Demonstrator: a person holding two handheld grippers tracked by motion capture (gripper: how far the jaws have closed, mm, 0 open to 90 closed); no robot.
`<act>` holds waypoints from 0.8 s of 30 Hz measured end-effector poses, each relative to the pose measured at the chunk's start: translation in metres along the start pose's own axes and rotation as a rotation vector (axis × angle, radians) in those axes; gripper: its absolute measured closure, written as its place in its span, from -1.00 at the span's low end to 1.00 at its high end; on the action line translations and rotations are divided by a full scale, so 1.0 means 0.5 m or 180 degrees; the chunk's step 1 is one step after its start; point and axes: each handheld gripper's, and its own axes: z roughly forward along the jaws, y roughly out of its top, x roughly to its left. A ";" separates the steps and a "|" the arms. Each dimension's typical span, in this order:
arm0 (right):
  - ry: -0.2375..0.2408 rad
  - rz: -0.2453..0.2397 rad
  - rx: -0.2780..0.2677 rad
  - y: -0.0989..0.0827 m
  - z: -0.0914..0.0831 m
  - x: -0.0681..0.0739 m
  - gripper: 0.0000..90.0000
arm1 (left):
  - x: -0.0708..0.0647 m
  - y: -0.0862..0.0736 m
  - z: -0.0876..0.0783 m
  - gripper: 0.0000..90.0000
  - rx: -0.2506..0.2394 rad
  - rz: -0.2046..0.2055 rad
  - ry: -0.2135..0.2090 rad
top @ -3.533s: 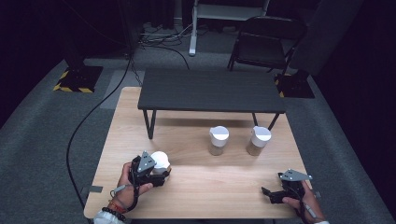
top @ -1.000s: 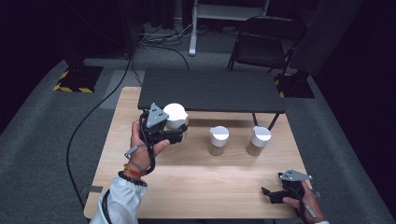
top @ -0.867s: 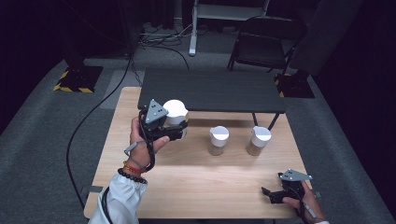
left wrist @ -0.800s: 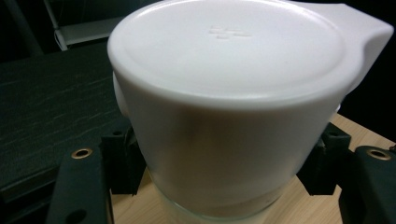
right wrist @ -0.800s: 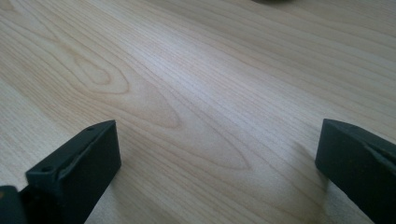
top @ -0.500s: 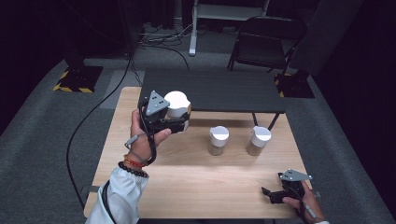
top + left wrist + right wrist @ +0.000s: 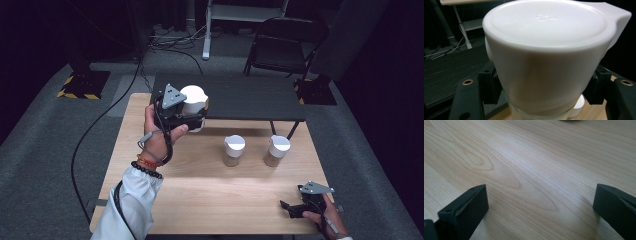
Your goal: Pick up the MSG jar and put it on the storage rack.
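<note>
White plastic caps the jar (image 7: 194, 102) you hold in your left gripper (image 7: 196, 117), lifted clear of the wooden table (image 7: 200, 200) near its far left corner, just before the low black bench (image 7: 250, 97). The jaws are clamped on the jar's sides, below the lid, which keeps it upright; carried that way it could be set down on the bench or beside the others without tipping. The left gripper view brings out what the high view cannot: a spout-like lip on the lid (image 7: 546, 25), clear glass (image 7: 536, 116) under its skirt, and black pads (image 7: 490, 87) pressing on either flank. To the right, two more white-lidded jars (image 7: 234, 150) (image 7: 276, 150) stand side by side mid-table. At the near right corner your right gripper (image 7: 290, 207) rests low, out of the way; the right gripper view shows its jaws spread wide over bare wood grain, holding nothing.
</note>
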 end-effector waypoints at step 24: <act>0.0009 -0.0009 -0.0002 0.000 0.001 -0.001 -1.00 | 0.037 0.082 0.066 -0.33 0.0072 -0.0101 0.0240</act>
